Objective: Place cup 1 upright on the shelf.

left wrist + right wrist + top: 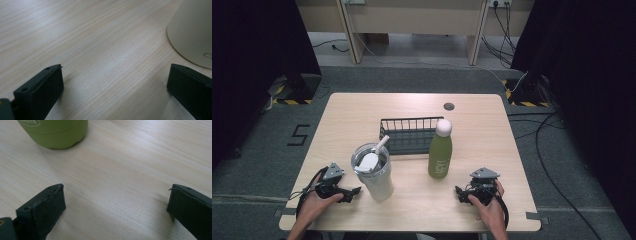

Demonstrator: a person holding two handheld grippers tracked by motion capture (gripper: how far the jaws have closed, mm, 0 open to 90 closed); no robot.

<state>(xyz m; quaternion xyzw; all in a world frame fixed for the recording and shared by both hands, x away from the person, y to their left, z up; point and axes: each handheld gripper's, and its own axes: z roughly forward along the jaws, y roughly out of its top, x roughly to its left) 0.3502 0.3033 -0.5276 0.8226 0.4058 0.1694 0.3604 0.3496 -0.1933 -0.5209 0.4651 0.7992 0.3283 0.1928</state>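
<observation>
Pale wooden table on grey carpet, black curtains either side, cables trailing.

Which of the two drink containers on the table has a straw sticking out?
The cream tumbler, beside the left gripper. Its lid carries a white straw; the green bottle has a plain pale cap.

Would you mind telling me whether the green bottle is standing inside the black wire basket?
No, the green bottle stands upright on the table, just in front of the right end of the black wire basket.
</observation>
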